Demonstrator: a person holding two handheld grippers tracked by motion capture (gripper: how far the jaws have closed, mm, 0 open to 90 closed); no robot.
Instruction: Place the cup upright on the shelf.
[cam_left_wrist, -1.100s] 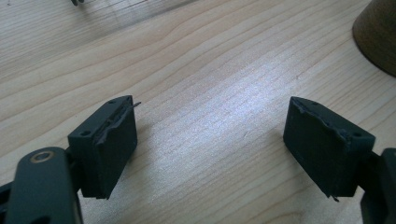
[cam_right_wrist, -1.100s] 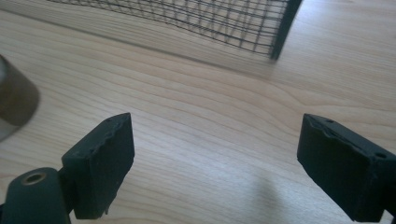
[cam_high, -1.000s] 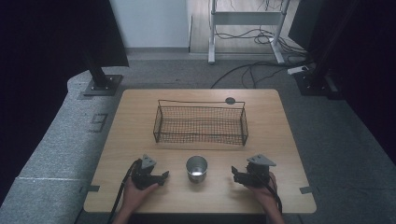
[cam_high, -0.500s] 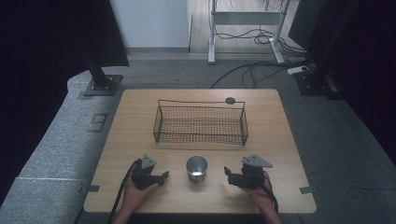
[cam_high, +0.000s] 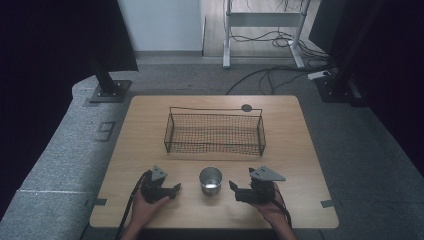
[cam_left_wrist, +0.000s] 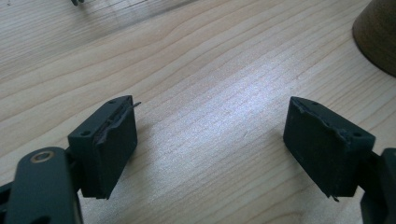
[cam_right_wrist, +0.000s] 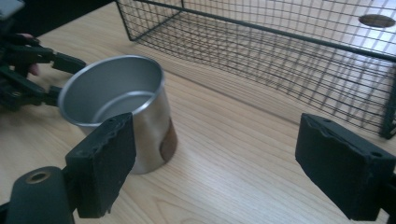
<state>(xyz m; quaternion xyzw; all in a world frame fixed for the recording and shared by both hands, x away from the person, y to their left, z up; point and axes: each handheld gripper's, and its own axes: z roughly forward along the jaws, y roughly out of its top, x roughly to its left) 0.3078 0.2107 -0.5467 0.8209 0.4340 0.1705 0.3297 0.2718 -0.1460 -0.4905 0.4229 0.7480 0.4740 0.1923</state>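
Light wood table (cam_high: 150, 125) being surrounded by grey carpet, dark curtains, cables at rear. Black wire basket (cam_high: 215, 132) being kept mid-table, well apart from claws. Steel cup (cam_high: 210, 181) being left upright at near edge, between claws. Left claw (cam_high: 175, 188) being held open over bare wood. Right claw (cam_high: 231, 186) being held open beside cup, jaws having just been widening, nothing being gripped.
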